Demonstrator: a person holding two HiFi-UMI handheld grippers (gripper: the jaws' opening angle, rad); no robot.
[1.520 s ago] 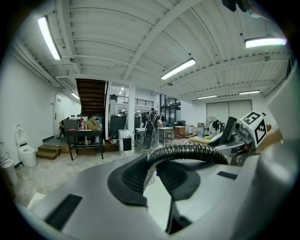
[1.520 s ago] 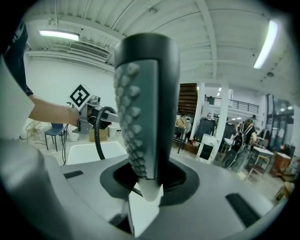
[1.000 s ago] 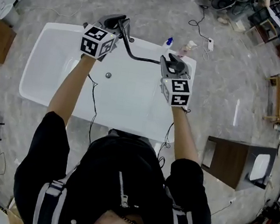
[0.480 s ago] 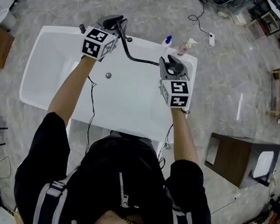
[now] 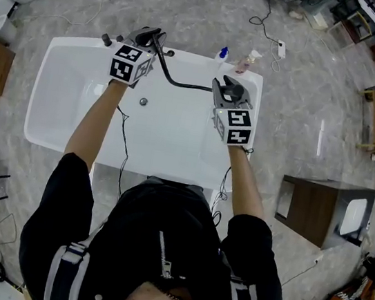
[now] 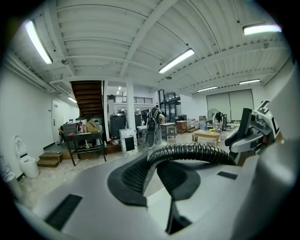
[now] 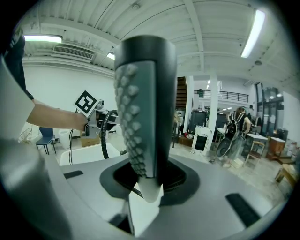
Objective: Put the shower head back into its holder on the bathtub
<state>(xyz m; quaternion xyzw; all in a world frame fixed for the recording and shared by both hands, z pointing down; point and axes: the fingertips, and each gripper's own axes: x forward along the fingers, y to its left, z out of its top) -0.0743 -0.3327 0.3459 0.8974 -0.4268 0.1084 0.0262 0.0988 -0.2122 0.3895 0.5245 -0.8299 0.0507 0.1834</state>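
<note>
In the right gripper view, the dark grey shower head [image 7: 145, 108] with its pale nozzle face stands upright, and my right gripper [image 7: 146, 187] is shut on its handle. From above, the right gripper [image 5: 226, 89] holds it over the white bathtub's [image 5: 52, 76] right end. A black ribbed hose [image 5: 177, 80] runs from it left to my left gripper [image 5: 145, 38], which is shut on the hose [image 6: 192, 152] at the tub's far rim. Dark fittings [image 5: 106, 39] sit on that rim just left of the left gripper. I cannot make out the holder.
Two bottles [image 5: 223, 53] [image 5: 246, 62] stand on the tub's far right corner. A drain [image 5: 143, 102] lies in the tub floor. A wooden cabinet [image 5: 318, 211] stands at the right on the marble floor, and a cable [image 5: 268, 29] trails beyond the tub.
My left gripper has sunk with the hose toward the tub's far rim, near the dark fittings. The right gripper has dropped slightly with the shower head.
</note>
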